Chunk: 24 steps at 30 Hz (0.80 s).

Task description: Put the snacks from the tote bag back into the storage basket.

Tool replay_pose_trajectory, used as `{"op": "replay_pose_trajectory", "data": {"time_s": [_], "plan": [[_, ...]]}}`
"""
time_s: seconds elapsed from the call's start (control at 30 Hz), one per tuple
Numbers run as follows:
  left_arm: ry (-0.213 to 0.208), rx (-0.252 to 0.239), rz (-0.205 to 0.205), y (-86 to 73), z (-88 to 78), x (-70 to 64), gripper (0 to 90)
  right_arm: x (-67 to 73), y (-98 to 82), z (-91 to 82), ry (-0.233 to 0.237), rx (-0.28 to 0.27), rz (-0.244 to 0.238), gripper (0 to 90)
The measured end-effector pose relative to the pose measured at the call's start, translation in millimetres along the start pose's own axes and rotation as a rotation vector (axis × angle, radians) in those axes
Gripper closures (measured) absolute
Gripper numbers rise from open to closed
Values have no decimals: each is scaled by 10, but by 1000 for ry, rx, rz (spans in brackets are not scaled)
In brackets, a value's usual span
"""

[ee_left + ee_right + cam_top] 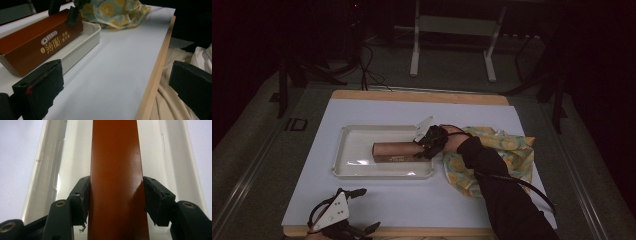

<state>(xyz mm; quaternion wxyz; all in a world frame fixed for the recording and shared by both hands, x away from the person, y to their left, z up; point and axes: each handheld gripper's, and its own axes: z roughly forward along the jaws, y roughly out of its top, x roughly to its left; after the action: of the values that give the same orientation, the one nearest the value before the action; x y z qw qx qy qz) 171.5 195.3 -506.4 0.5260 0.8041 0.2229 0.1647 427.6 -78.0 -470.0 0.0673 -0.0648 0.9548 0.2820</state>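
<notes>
A long brown Oreo box [394, 151] lies lengthwise in the white tray [354, 142] at the middle of the table. My right gripper [424, 145] is shut on the box's right end. In the right gripper view its pads [81, 200] press both sides of the box [115, 170], with the tray [50, 170] beneath. The left gripper [368, 210] stands open near the table's front left edge, holding nothing. From the left gripper view, its open jaws [117, 82] frame the bare mat, with the box [37, 42] and tray [85, 40] at upper left.
A yellow-patterned cloth [507, 150] lies bunched right of the tray, under the right forearm, and is also in the left gripper view [115, 12]. A pale mat [412, 200] covers the wooden table. A metal frame [452, 30] stands on the floor behind.
</notes>
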Motion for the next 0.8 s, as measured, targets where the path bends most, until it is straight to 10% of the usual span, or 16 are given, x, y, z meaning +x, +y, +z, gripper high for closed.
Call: {"op": "replay_pose_trajectory", "data": {"time_s": [0.8], "plan": [[-13,-3,-2,2,10,-2,0,-15,53,-72,-18,46,8,340]]}}
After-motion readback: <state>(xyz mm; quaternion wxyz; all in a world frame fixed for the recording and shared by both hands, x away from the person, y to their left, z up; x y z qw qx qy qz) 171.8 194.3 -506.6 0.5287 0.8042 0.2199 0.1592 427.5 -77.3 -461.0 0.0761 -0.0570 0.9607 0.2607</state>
